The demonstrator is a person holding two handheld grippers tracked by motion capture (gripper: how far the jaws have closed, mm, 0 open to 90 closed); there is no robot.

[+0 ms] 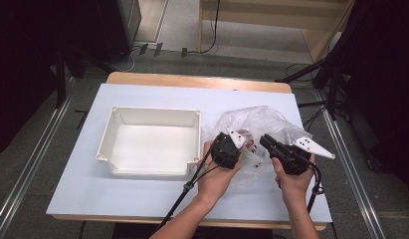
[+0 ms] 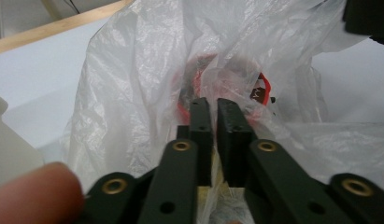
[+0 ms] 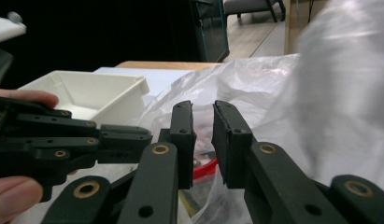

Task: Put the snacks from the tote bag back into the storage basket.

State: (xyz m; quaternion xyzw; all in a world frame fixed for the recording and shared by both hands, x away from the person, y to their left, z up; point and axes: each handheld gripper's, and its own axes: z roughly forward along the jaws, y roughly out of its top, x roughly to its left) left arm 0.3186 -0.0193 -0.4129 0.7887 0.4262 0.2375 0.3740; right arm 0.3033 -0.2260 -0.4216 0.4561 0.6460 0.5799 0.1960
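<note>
A clear plastic bag (image 1: 259, 118) lies crumpled on the white table cover, right of centre. Something red and round (image 2: 184, 111) shows through its film, and a red edge (image 3: 206, 166) of it peeks out below my right jaws. My left gripper (image 1: 243, 143) pinches a fold of the bag (image 2: 133, 70) with its jaws pressed together; it looks along them as left gripper (image 2: 213, 105). My right gripper (image 1: 265, 140) faces it from the right. Seen along its jaws, the right gripper (image 3: 202, 112) has them nearly together, with the bag's film (image 3: 255, 84) in the narrow gap.
An empty white plastic bin (image 1: 157, 112) stands left of the bag, its rim (image 3: 87, 77) just past my left gripper (image 3: 63, 140). The table's front edge lies close under both forearms. Dark stands and cables flank the table.
</note>
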